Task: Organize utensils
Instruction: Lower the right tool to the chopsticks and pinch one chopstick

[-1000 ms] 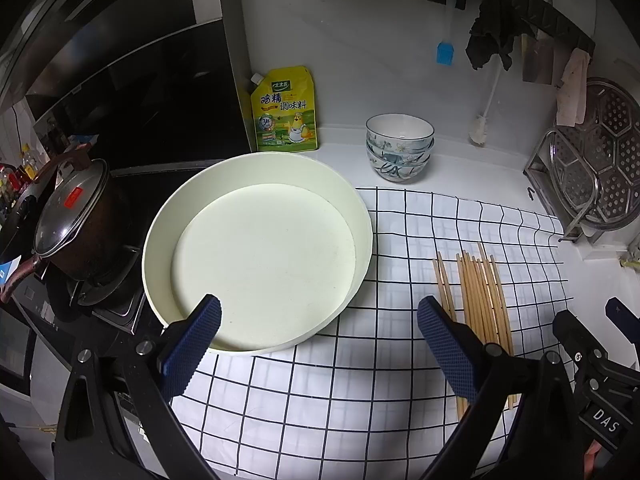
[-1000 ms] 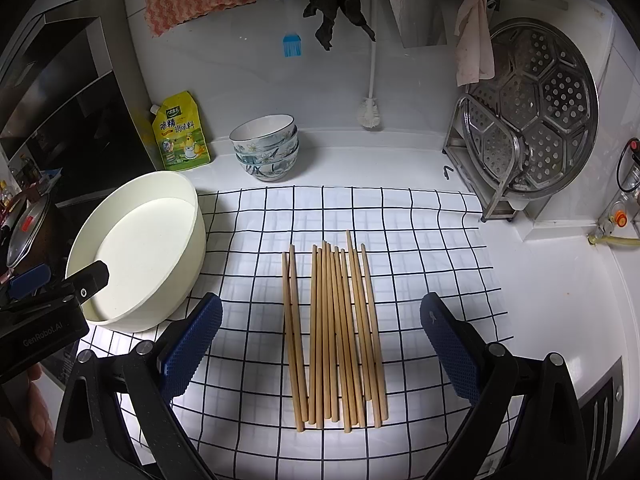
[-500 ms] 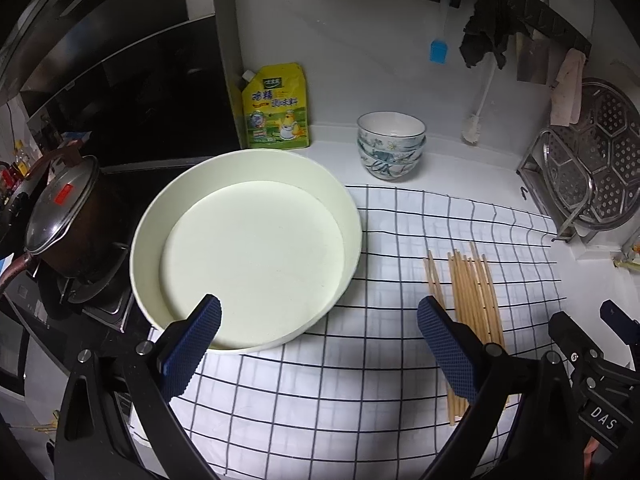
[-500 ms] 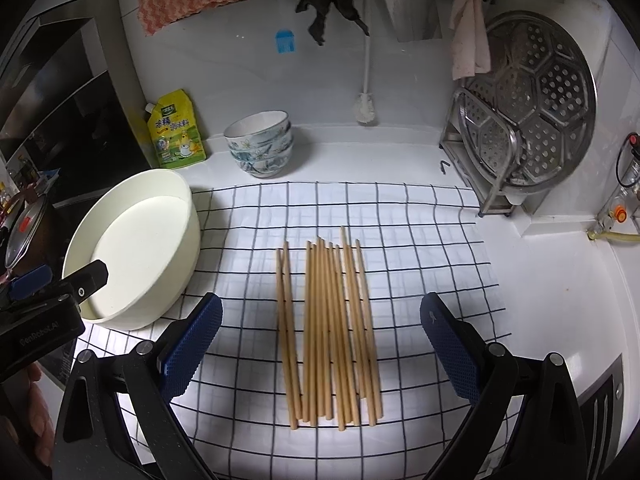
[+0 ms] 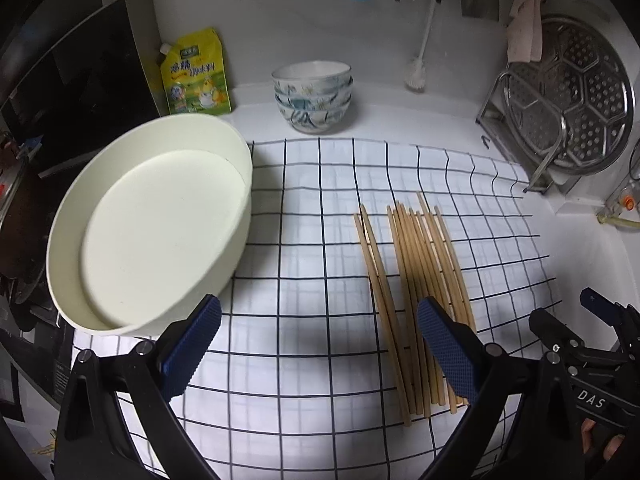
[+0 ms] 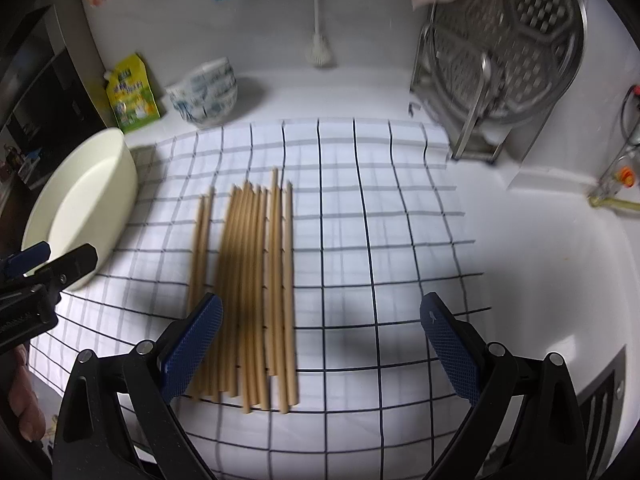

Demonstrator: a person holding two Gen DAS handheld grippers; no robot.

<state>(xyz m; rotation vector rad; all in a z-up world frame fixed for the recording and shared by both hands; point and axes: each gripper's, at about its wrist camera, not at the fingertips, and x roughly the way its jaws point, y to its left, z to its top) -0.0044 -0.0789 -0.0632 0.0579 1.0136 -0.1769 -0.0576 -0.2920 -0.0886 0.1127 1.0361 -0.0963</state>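
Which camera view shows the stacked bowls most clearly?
The left wrist view: the stacked bowls are sharp there, with rims and blue pattern distinct. In the right wrist view the bowls are blurred and smaller, though still whole.

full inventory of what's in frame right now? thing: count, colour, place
chopsticks: about a dozen, tan wood, side by side on the cloth
checked cloth: 1, white with black grid, on the counter
round basin: 1, cream, left edge of the cloth
bowls: small stack, white with blue pattern, behind the cloth
seasoning pouch: 1, yellow, against the wall
steamer tray: 1, steel, upright in a rack, right
dish brush: 1, white, hanging on the wall
left gripper: open, blue pads
right gripper: open, blue pads
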